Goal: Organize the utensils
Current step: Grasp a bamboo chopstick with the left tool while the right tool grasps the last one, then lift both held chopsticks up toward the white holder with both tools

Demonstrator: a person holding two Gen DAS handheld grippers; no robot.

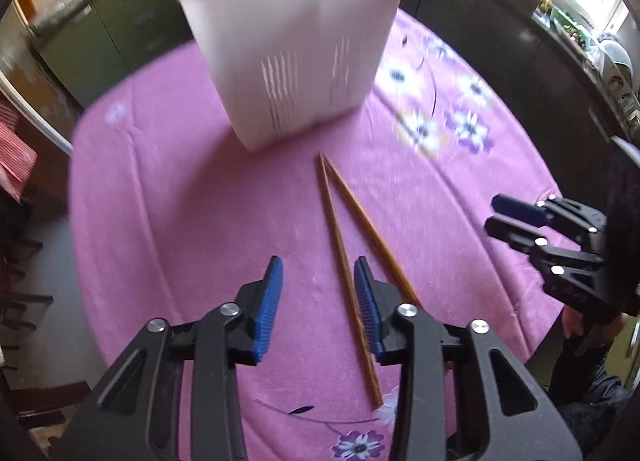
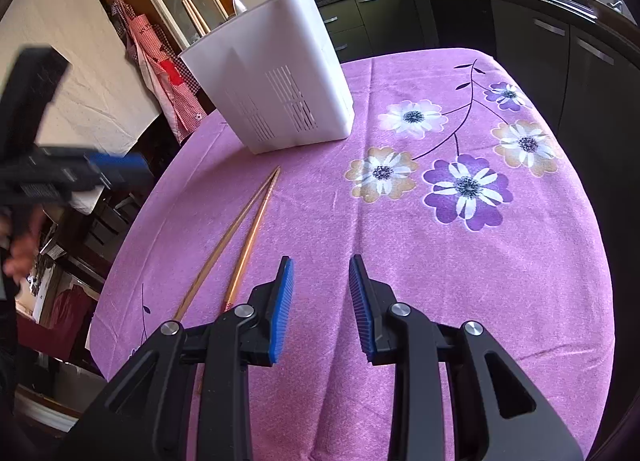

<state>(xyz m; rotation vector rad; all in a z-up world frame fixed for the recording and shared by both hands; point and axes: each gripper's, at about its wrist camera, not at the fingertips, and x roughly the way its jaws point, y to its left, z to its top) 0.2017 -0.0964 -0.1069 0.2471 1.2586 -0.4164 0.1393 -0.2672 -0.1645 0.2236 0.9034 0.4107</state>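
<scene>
Two wooden chopsticks (image 1: 344, 245) lie on the purple flowered tablecloth (image 1: 180, 221), tips together pointing toward a white slotted utensil holder (image 1: 292, 53). The holder holds chopsticks and a fork at its top. My left gripper (image 1: 318, 273) is open and empty, just above the cloth, with one chopstick passing between its blue pads near the right pad. My right gripper (image 2: 320, 269) is open and empty, to the right of the chopsticks (image 2: 244, 237). It also shows in the left wrist view (image 1: 508, 217) at the right. The holder (image 2: 272, 89) stands beyond the chopstick tips.
The table edge (image 2: 120, 261) drops off close to the left of the chopsticks. Dark kitchen cabinets (image 2: 520, 33) and a counter with pots stand behind the table. A red checked apron (image 2: 168, 73) hangs at the left.
</scene>
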